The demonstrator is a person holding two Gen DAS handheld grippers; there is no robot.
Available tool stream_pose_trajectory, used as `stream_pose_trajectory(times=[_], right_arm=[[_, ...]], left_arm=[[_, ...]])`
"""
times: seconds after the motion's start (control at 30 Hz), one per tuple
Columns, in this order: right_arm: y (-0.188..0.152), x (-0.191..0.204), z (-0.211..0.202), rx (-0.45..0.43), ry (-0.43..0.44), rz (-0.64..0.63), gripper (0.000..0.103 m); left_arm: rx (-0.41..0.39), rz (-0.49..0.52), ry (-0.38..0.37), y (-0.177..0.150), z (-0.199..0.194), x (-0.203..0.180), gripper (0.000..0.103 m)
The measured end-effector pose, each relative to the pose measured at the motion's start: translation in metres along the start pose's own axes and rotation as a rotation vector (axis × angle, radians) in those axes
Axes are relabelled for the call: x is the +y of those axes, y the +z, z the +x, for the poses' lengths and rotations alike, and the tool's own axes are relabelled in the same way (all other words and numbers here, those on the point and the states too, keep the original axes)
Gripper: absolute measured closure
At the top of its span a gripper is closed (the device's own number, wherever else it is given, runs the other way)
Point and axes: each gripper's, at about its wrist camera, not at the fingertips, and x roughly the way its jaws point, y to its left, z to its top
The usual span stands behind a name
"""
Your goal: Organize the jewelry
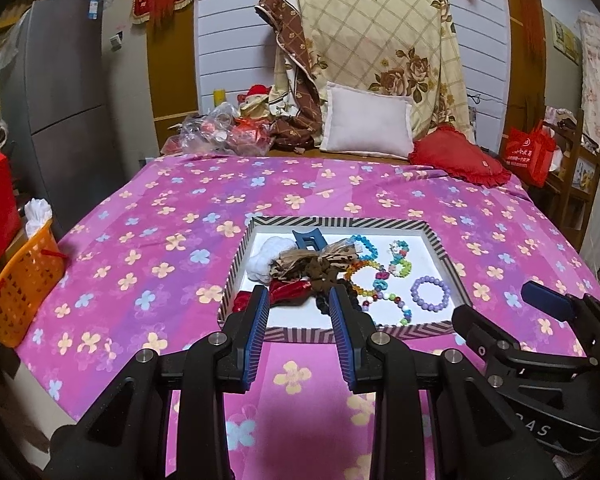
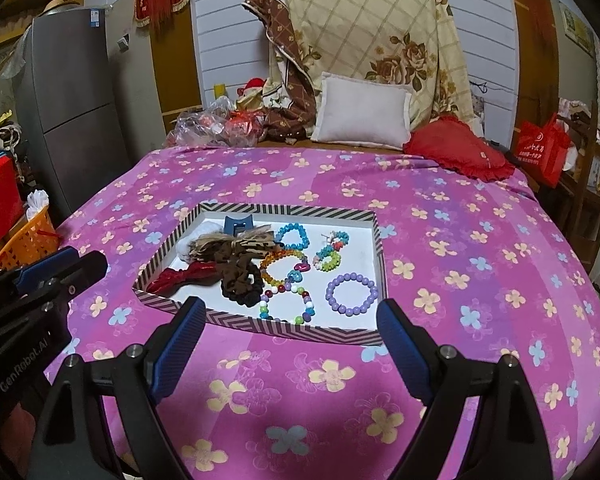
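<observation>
Both tongs hang released and empty over the flowered pink bedspread [image 2: 460, 240]: the left tongs [image 1: 300, 312] partly apart at the near rim of the striped tray [image 2: 292, 330], the right tongs [image 2: 288, 320] spread wide. Inside the tray lie beaded bracelets, including a purple bracelet [image 2: 351, 294], beside scrunchies [image 2: 240, 280].

This is a bedroom in a home, as shown by the bed [image 1: 180, 200] with a pink flowered sheet, the white pillow [image 1: 366, 122] and red cushion [image 1: 458, 158] by folded quilts [image 1: 380, 28], and a grey fridge [image 1: 66, 92] beside it.
</observation>
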Motion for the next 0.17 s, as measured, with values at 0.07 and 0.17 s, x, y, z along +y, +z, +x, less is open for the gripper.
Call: stream_pose_trajectory(times=[0.07, 0.17], right_arm=[[-0.001, -0.002, 0.007, 0.01, 0.002, 0.006, 0.013], [-0.001, -0.007, 0.019, 0.027, 0.0, 0.013, 0.013]], left_arm=[[0.009, 0.003, 0.005, 0.0, 0.007, 0.001, 0.071], [0.035, -0.002, 0.0, -0.001, 0.019, 0.006, 0.071]])
